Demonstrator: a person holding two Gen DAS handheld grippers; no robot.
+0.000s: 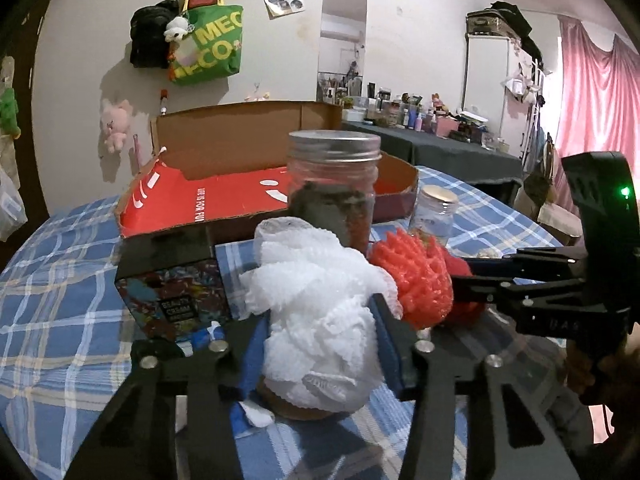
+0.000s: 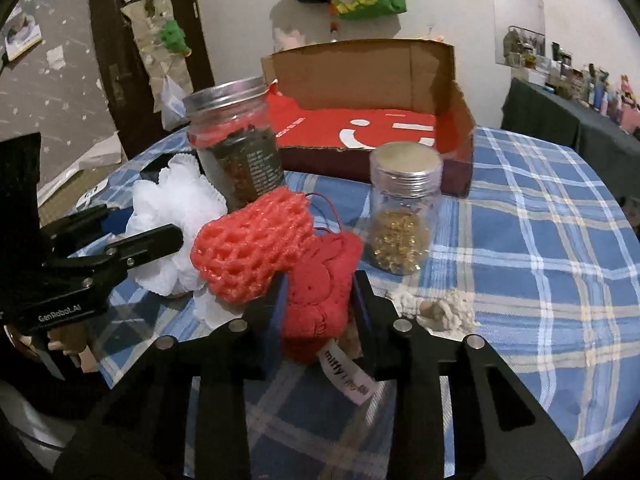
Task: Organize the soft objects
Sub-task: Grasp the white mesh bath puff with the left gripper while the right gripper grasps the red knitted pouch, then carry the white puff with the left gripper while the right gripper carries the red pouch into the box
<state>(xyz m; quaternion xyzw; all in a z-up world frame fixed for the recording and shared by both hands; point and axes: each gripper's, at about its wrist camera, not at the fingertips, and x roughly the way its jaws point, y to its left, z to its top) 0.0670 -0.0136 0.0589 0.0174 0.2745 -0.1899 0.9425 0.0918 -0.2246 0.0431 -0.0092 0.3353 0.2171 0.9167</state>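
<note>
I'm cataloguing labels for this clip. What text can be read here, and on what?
"BEAUTY CREAM": small patterned box.
"GenRoboT.AI": left gripper body.
"miffy": tag on red soft toy.
"MEC", "ECO": green bag, partly hidden.
Red box lettering and big jar label: too blurred.

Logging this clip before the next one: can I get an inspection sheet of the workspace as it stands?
Surface: blue plaid cloth, wrinkled.
Job's things: white foam net wrapped around something brown, between the left tongs; red knitted plush with a label, between the right tongs; orange foam net lying against the plush; open red cardboard box behind them.
Clutter: large jar, small jar, black printed box, cream fluffy item.
Grippers: left tongs closed on the white net; right tongs closed on the plush.
Cables: nothing seen.
Surroundings: green bag on the wall, pink curtain, crowded side table.
</note>
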